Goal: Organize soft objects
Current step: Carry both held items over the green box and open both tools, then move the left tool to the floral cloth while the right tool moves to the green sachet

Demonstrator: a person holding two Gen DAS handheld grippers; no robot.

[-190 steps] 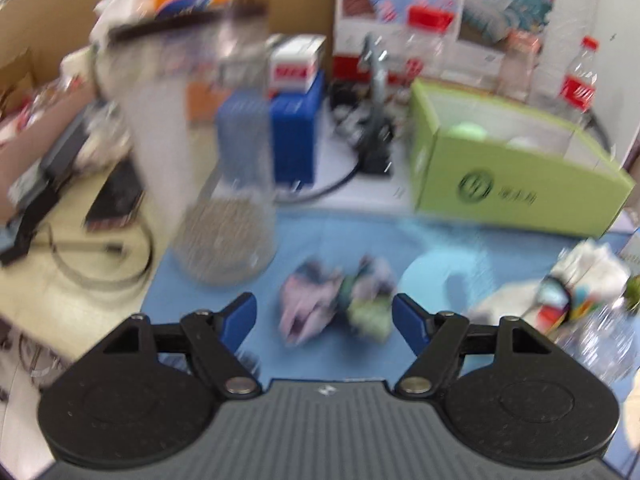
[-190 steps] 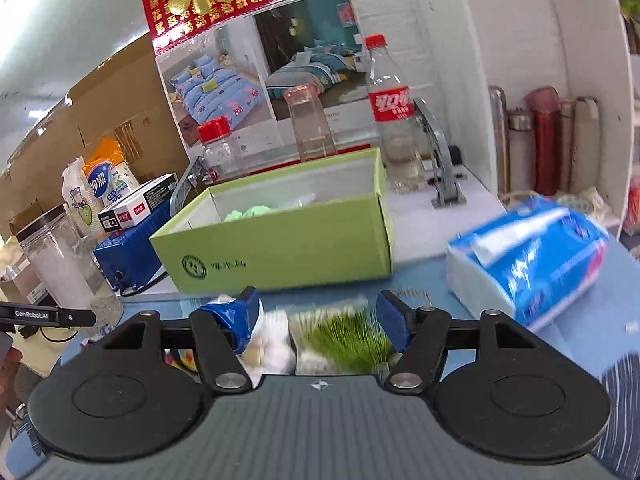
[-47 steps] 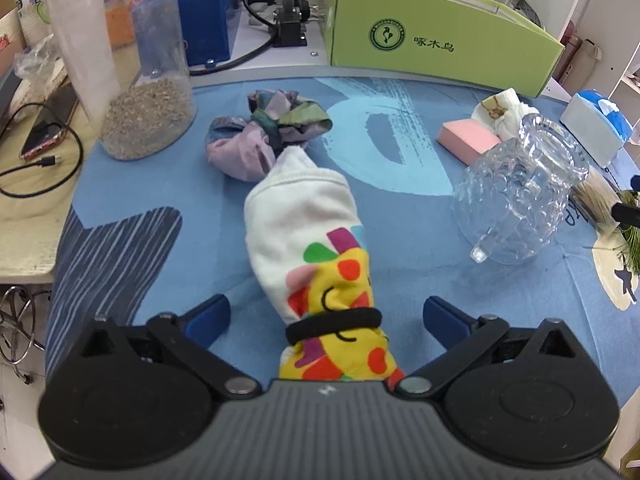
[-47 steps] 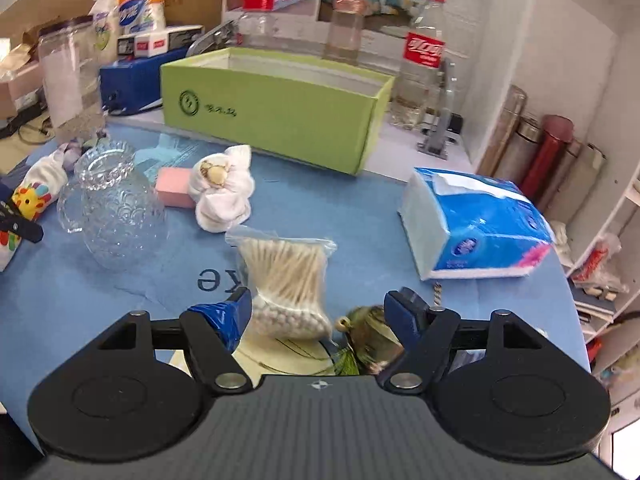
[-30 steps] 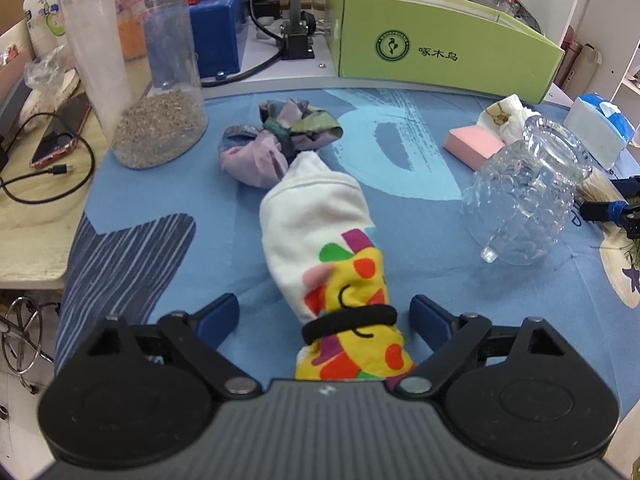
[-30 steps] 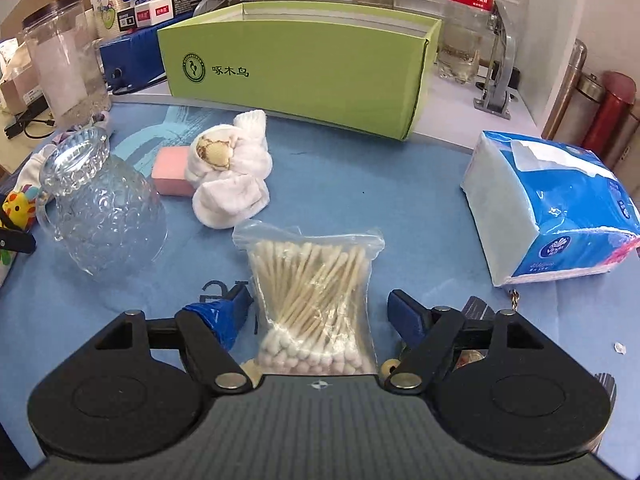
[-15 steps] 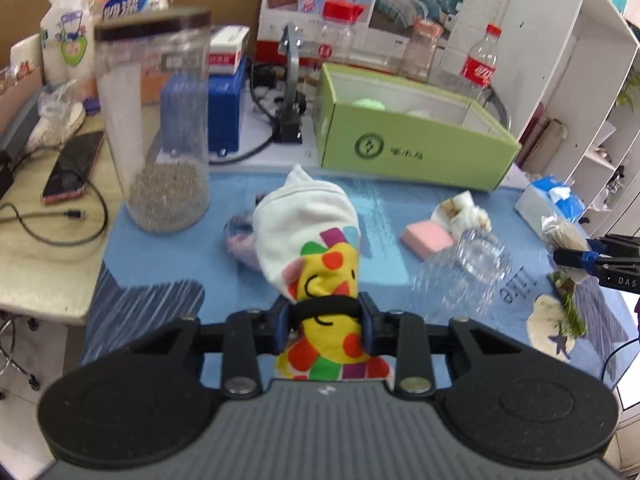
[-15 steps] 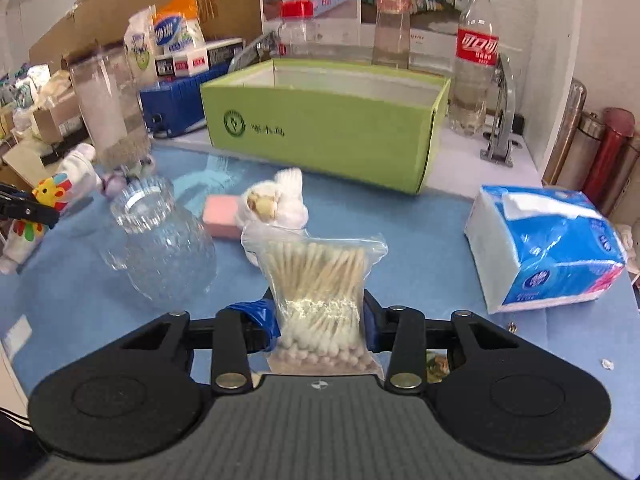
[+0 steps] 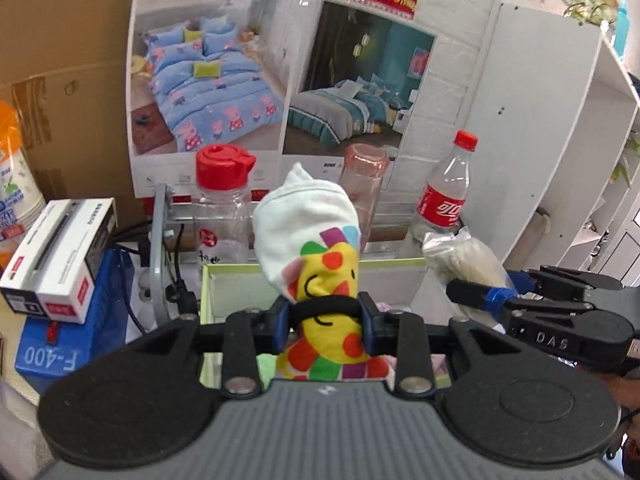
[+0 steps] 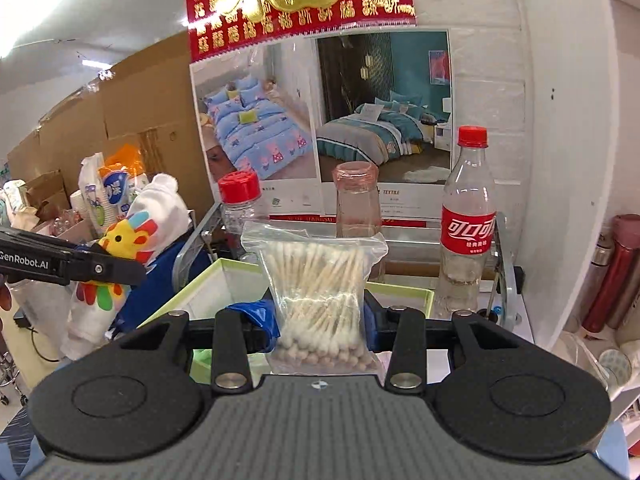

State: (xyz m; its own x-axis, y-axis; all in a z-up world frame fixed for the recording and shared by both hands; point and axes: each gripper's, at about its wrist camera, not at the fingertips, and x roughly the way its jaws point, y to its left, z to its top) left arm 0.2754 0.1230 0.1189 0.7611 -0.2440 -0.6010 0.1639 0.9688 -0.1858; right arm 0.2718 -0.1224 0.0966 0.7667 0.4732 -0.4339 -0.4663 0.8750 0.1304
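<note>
My left gripper [image 9: 323,326] is shut on a rolled white sock with a colourful print [image 9: 308,240], held upright in the air over the green box [image 9: 216,280]. My right gripper [image 10: 323,330] is shut on a clear bag of cotton swabs [image 10: 320,292], also raised above the green box [image 10: 208,284]. In the left wrist view the right gripper [image 9: 496,294] and the bag of cotton swabs [image 9: 468,258] show at the right. In the right wrist view the left gripper [image 10: 116,266] and the sock [image 10: 156,216] show at the left. Most of the box's inside is hidden.
Behind the box stand a red-capped jar [image 9: 222,208], an upturned pink cup [image 9: 362,184] and a cola bottle [image 9: 446,188]. A blue case [image 9: 68,332] with a white carton [image 9: 60,256] on it sits left. White shelving [image 9: 560,140] rises right, flasks [image 10: 616,272] beside it.
Both grippers have closed on their items and lifted them off the blue mat, then moved up and forward to the green box. The table surface has dropped out of sight.
</note>
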